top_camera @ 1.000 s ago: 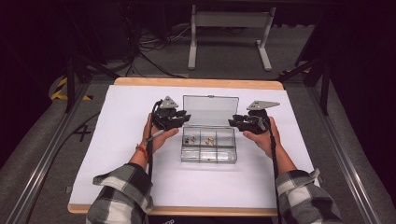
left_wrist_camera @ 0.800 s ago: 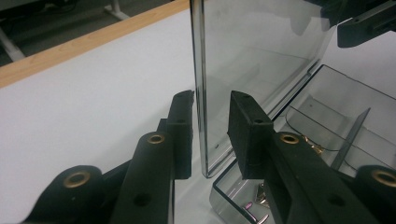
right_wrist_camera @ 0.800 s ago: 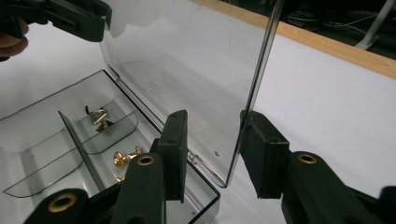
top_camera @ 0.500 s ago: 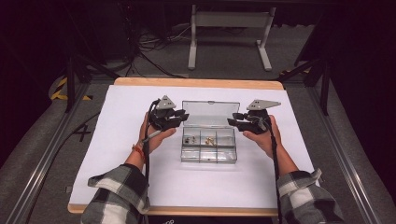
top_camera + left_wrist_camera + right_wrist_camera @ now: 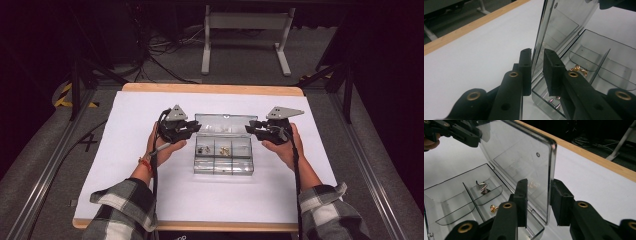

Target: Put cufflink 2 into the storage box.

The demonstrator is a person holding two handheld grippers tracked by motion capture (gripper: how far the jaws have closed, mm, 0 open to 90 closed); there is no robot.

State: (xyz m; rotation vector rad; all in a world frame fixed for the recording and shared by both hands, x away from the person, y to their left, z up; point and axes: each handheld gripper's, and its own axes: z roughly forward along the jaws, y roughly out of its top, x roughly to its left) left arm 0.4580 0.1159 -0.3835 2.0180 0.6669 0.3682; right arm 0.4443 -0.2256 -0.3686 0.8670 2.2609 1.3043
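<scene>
Holding 2 tools at once, you have your left hand-held gripper [image 5: 192, 131] at the left edge of the clear lid [image 5: 223, 124] and your right hand-held gripper [image 5: 253, 128] at its right edge. The lid stands almost upright, hinged along the far side of the clear plastic compartment box [image 5: 223, 167], which sits near the middle of the white-covered bench [image 5: 125, 115]. In the left gripper view, your left hand-held gripper [image 5: 537, 72] straddles the lid's edge [image 5: 541, 42]; its jaws have just been closing, with a narrow gap left, and you cannot tell whether the pads press on the plastic. In the right gripper view, your right hand-held gripper [image 5: 538, 202] also has the lid's edge [image 5: 550, 182] between its jaws, which have just been closing; a clear gap shows beside the far pad, so it is not clamped. Small brass pieces [image 5: 493, 208] and silver pieces [image 5: 482, 186] lie in separate compartments of the box.
</scene>
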